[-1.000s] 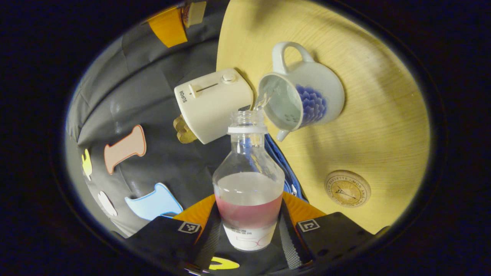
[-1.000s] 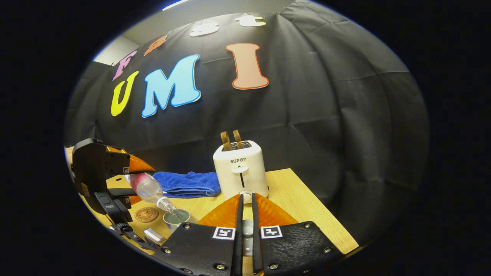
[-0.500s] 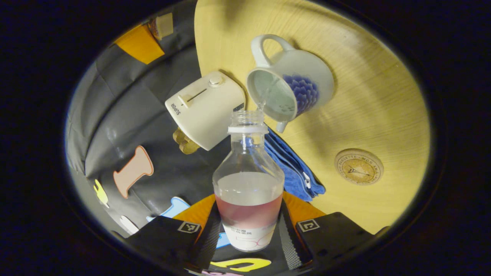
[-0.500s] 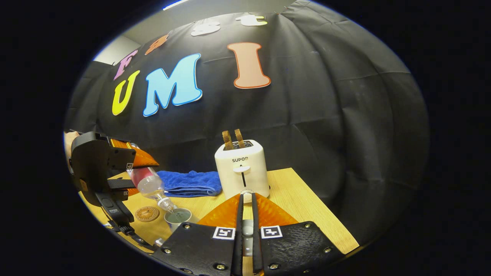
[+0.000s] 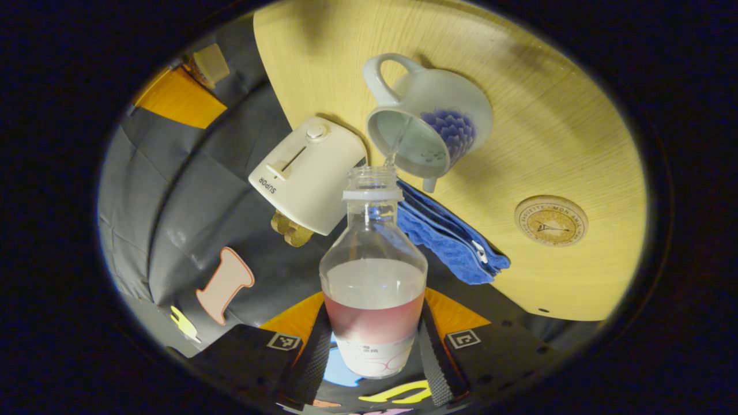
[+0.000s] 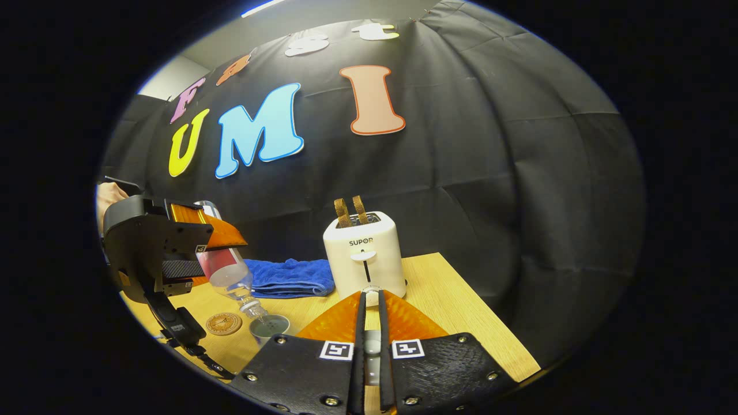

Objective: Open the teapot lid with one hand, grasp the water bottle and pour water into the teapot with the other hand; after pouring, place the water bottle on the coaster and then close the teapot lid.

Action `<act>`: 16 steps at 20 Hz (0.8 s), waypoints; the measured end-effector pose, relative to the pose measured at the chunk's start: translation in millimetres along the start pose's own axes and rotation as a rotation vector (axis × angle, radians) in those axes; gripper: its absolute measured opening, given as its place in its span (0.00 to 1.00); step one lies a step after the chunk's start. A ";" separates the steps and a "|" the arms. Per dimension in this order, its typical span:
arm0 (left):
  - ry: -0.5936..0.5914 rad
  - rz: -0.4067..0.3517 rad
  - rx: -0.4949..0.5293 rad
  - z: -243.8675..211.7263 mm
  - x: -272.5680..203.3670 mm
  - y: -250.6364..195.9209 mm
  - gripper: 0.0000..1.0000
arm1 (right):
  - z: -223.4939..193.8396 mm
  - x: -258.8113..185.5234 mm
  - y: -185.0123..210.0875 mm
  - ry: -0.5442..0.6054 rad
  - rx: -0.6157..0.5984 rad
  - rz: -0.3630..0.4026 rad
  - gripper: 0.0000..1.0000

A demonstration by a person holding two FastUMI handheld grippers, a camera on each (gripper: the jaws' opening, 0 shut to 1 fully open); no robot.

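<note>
My left gripper (image 5: 375, 323) is shut on a clear water bottle (image 5: 373, 276) with a pink label band. The uncapped bottle is tipped mouth-down, and a thin stream of water runs into the open white teapot (image 5: 429, 124) with a blue pattern. A round cork coaster (image 5: 550, 221) lies bare on the table beside the teapot. In the right gripper view the tilted bottle (image 6: 228, 274) hangs over the teapot (image 6: 268, 328), next to the coaster (image 6: 223, 323). My right gripper (image 6: 371, 297) is shut on the pale teapot lid (image 6: 372, 346), held off to the side above the table.
A cream toaster (image 6: 363, 259) with two slices of toast stands at the back of the wooden table (image 6: 455, 311). A folded blue towel (image 6: 288, 276) lies left of it. The table's right edge is close behind the toaster.
The left gripper has risen and tipped the bottle more steeply. Water keeps running into the teapot. The right gripper has stayed put with the lid.
</note>
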State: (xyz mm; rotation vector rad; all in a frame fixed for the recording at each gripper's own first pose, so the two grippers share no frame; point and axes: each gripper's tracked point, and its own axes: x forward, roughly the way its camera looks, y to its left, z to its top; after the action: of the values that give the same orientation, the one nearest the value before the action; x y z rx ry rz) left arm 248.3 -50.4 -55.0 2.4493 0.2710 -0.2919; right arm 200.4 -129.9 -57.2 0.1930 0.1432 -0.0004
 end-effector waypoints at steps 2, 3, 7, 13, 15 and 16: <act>0.007 0.019 0.028 0.0 0.1 3.0 0.82 | 0.9 -2.6 -0.2 -0.002 0.002 -0.002 0.10; 0.010 0.021 0.033 -0.1 -0.1 3.0 0.83 | 2.1 -3.2 -0.4 -0.005 0.005 -0.002 0.10; 0.014 0.026 0.028 0.5 -3.7 6.2 0.82 | 3.2 -6.3 -1.2 -0.007 0.010 -0.005 0.10; -0.013 -0.029 -0.209 -3.1 -3.5 -20.1 0.83 | 2.6 -6.9 -5.6 -0.005 0.020 -0.019 0.10; -0.015 -0.073 -0.346 -8.4 -5.8 -40.3 0.83 | 1.7 -6.5 -6.2 -0.002 0.025 -0.021 0.10; -0.019 -0.085 -0.408 -12.4 -8.3 -47.0 0.83 | 1.2 -6.1 -6.3 0.000 0.023 -0.023 0.10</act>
State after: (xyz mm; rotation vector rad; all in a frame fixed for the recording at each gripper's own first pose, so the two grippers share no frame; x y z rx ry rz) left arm 229.7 -7.5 -70.6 2.0351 0.3860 -0.2660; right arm 194.5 -136.3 -56.4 0.2145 0.1459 -0.0245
